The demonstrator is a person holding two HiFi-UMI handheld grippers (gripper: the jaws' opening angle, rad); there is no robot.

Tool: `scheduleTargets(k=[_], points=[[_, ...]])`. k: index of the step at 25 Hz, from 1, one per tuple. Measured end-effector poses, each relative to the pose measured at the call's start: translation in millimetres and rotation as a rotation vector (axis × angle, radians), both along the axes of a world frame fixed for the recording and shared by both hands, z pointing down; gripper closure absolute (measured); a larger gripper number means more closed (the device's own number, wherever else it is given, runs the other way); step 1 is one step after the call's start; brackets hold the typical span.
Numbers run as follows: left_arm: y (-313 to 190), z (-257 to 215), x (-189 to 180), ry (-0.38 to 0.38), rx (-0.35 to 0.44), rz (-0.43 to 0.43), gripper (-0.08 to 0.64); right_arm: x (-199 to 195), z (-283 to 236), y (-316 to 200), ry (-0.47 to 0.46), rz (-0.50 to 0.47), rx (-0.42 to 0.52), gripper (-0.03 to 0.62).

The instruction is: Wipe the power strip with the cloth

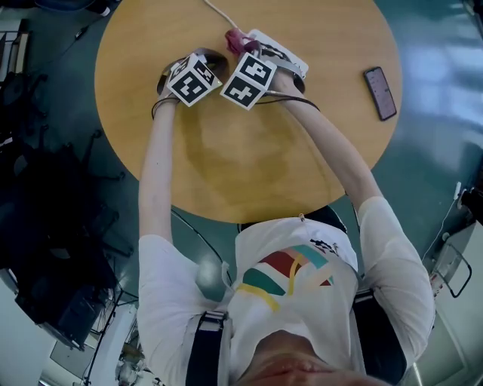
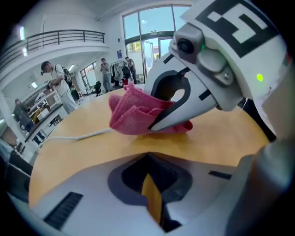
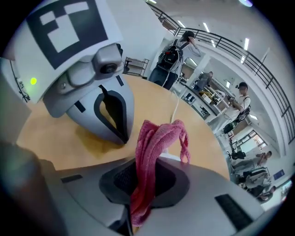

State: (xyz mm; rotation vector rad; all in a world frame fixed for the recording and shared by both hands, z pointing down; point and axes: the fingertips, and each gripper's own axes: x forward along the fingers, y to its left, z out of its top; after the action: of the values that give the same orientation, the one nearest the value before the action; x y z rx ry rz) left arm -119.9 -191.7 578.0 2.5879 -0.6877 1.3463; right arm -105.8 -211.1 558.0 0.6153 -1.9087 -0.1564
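Observation:
A pink cloth (image 1: 237, 39) hangs bunched from my right gripper (image 1: 243, 47), which is shut on it at the near end of the white power strip (image 1: 284, 54). In the right gripper view the cloth (image 3: 152, 147) stands up out of the closed jaws, and a sliver of the power strip (image 3: 168, 156) shows just behind it. My left gripper (image 1: 210, 57) sits close to the left of the right one, low over the table, shut with nothing in it. Its jaws (image 2: 148, 156) meet in its own view, with the cloth (image 2: 136, 115) lying ahead of them.
The round wooden table (image 1: 249, 166) carries a dark phone (image 1: 379, 92) at its right side. The strip's white cable (image 1: 219, 11) runs off the far edge. Several people stand in the hall beyond, among desks and a railing.

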Motion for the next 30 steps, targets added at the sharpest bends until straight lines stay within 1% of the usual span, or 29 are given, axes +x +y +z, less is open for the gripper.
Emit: scheduleTargets(k=[3,7,11,14,16,20,23,30], points=[[2.5,2.3,-2.6,0.003,0.023,0.010,0.523,1.0,4.9,-0.7,0.008,0.016,0.014,0.554],[-4.4,-3.9,-4.4,0.002,0.019,0.026,0.523,5.3,1.4,-11.7,0.007,0.051,0.024,0.554],[-5.5,-5.5,-5.5,0.025,0.011,0.016,0.523,18.3,-0.7,-15.8,0.002,0.100,0.031,0.554],[-0.8,-2.0,-5.2,0.041,0.007,0.018,0.523,46.1,5.9,-6.0,0.020,0.140,0.033,0.552],[1.1,-1.8,-5.8,0.043,0.006,0.022,0.523,68.3,6.2,1.7,0.039,0.148,0.043,0.554],[0.9,-2.6,-9.5,0.040,0.000,0.005,0.523,112.8,5.3,16.9,0.129,0.115,0.098,0.552],[1.6,-4.0,-9.9,0.044,-0.010,-0.012,0.523,137.4,6.3,27.0,0.194,0.081,0.138,0.552],[3.7,-3.1,-8.9,0.011,-0.017,-0.047,0.523,186.4,5.8,35.7,0.229,0.118,0.142,0.552]])
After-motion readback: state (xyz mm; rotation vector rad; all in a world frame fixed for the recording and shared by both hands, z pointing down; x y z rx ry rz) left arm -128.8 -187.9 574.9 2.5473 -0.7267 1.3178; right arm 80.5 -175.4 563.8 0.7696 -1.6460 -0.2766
